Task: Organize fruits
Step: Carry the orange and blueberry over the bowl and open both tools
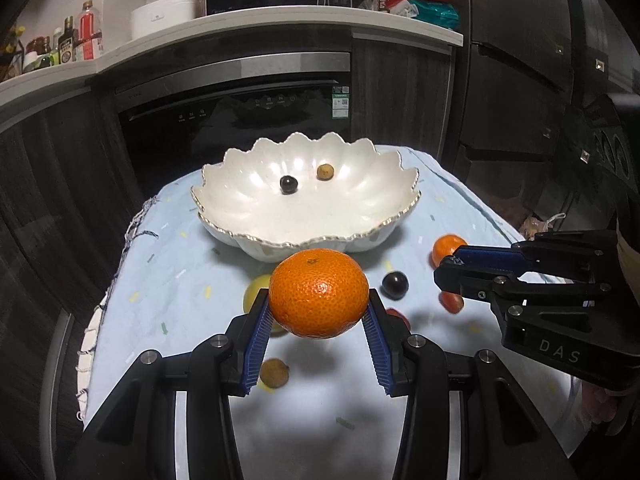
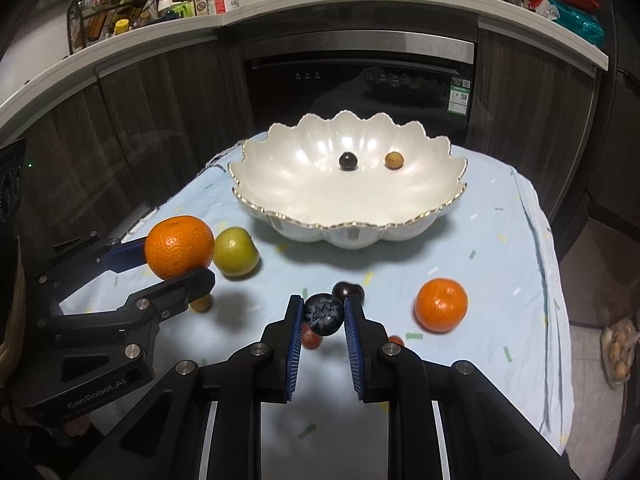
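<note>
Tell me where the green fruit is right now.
The green fruit sits on the blue cloth, left of the white bowl in the right wrist view, just behind the orange in the left claw.

A mandarin (image 1: 319, 293) is clamped between the left gripper (image 1: 319, 312) pads, lifted off the cloth. A blueberry (image 2: 324, 314) is pinched in the right gripper (image 2: 323, 318). A scalloped white bowl (image 2: 400, 216) holds a dark grape (image 2: 347, 161) and a tan longan (image 2: 394, 159), apart. A second mandarin (image 2: 441, 305), green fruit (image 2: 235, 251) and another dark grape (image 2: 349, 290) are left on the cloth.
</note>
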`<act>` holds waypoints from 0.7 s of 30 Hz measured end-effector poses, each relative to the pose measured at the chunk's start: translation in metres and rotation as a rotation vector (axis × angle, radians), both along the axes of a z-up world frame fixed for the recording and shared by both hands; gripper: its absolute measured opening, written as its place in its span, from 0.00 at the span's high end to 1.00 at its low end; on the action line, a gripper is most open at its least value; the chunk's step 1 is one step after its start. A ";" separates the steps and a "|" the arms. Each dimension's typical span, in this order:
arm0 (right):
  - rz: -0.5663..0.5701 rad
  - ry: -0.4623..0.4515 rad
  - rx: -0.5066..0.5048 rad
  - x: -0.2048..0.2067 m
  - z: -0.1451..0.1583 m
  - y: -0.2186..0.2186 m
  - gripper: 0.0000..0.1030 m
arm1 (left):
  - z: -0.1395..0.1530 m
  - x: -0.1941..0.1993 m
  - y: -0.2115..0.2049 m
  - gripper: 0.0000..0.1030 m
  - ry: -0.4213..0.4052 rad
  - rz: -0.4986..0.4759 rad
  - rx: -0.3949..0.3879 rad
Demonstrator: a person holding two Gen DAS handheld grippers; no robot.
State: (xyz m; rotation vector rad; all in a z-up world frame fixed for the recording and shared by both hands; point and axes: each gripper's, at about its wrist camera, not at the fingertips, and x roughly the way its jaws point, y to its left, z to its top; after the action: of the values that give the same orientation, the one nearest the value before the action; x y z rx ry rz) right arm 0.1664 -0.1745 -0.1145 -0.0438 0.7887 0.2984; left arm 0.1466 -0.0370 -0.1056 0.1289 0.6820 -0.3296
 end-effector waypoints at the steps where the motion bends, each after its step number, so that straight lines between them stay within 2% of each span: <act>1: -0.002 -0.003 0.001 0.001 0.001 0.000 0.78 | 0.002 0.001 0.000 0.57 -0.003 0.001 -0.002; 21: -0.034 -0.080 0.003 0.035 0.034 -0.001 0.78 | 0.032 0.041 0.005 0.57 -0.055 0.046 -0.019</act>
State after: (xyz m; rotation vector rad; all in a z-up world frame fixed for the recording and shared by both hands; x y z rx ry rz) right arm 0.2011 -0.1759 -0.0807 -0.0390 0.7089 0.2644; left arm 0.1874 -0.0319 -0.0738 0.1033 0.6264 -0.2873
